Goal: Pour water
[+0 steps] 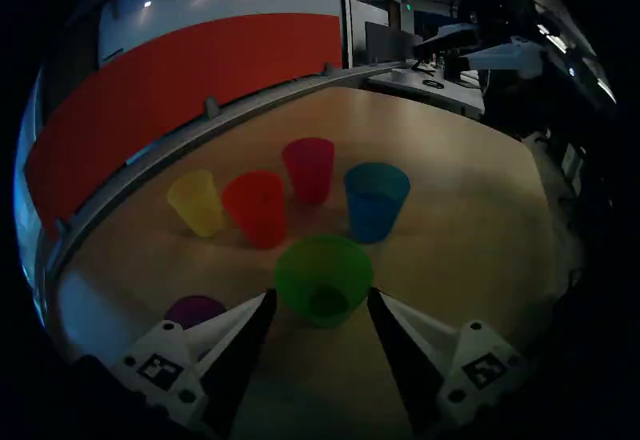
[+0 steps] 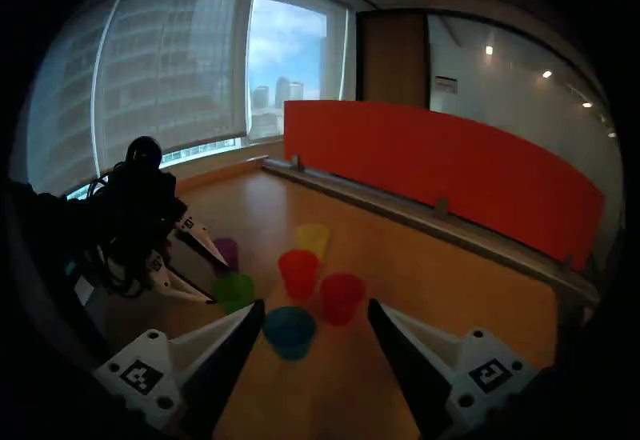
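Observation:
Six coloured plastic cups stand on a wooden table [image 1: 472, 200]: yellow [image 1: 197, 202], orange [image 1: 256, 206], red [image 1: 309, 168], blue [image 1: 376, 200], green [image 1: 323, 278] and purple [image 1: 194, 310]. My left gripper [image 1: 320, 294] is open, and the green cup stands upright between its fingertips, close to both. From the right gripper view, the left gripper [image 2: 218, 284] reaches in from the left, with the green cup [image 2: 234, 290] at its tips and the purple cup [image 2: 226, 252] beside it. My right gripper [image 2: 316, 306] is open above the table, and the blue cup [image 2: 290, 332] sits near its left finger.
A long red partition [image 1: 184, 80] on a grey rail runs along the table's far edge. A person in dark clothes [image 2: 120, 208] holds the left gripper. Large windows [image 2: 176, 72] lie behind that person. Desks with monitors [image 1: 416, 56] stand beyond the table.

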`<state>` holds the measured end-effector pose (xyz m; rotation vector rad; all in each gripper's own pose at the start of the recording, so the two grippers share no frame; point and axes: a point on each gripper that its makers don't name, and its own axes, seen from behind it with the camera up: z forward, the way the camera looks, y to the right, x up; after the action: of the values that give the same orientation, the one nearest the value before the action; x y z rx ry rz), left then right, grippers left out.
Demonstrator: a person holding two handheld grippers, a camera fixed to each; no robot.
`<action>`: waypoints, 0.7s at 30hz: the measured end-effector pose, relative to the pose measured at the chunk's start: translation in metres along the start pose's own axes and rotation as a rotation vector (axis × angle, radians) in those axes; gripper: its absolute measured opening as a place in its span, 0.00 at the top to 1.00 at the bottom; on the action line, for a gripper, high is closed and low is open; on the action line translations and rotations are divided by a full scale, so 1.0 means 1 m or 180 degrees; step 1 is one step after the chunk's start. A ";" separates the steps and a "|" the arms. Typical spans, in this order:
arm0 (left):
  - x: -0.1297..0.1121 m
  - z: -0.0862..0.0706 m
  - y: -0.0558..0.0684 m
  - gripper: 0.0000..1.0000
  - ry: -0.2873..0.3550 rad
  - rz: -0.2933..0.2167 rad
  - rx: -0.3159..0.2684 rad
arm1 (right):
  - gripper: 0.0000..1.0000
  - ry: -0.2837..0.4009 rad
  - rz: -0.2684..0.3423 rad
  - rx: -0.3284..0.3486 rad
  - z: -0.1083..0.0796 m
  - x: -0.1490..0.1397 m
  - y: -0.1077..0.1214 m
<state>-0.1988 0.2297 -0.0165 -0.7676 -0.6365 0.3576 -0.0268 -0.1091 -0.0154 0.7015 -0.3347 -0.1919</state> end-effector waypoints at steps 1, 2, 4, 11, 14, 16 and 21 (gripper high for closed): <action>0.000 0.001 0.000 0.16 -0.0008 0.0002 0.0003 | 0.00 -0.0001 0.0001 -0.0001 0.000 0.000 0.000; -0.001 0.003 -0.001 0.16 -0.0016 0.0004 0.0006 | 0.00 -0.0002 0.0002 -0.0002 0.000 -0.001 0.001; -0.001 0.005 -0.001 0.16 -0.0023 0.0000 0.0008 | 0.00 -0.0004 0.0006 -0.0004 0.001 -0.001 0.002; -0.001 0.014 -0.002 0.16 -0.0039 -0.0037 0.0012 | 0.00 -0.0010 0.0033 0.0006 0.002 -0.003 0.003; -0.002 0.019 -0.003 0.16 -0.0052 -0.0052 0.0014 | 0.00 -0.0013 0.0038 0.0005 0.003 -0.004 0.003; -0.003 0.021 -0.003 0.16 -0.0061 -0.0062 0.0017 | 0.00 -0.0015 0.0043 0.0006 0.004 -0.005 0.004; -0.004 0.027 -0.005 0.16 -0.0086 -0.0080 0.0023 | 0.00 -0.0025 0.0067 0.0010 0.005 -0.008 0.004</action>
<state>-0.2189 0.2389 0.0002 -0.7483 -0.6693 0.3476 -0.0359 -0.1064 -0.0113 0.7004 -0.3499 -0.1741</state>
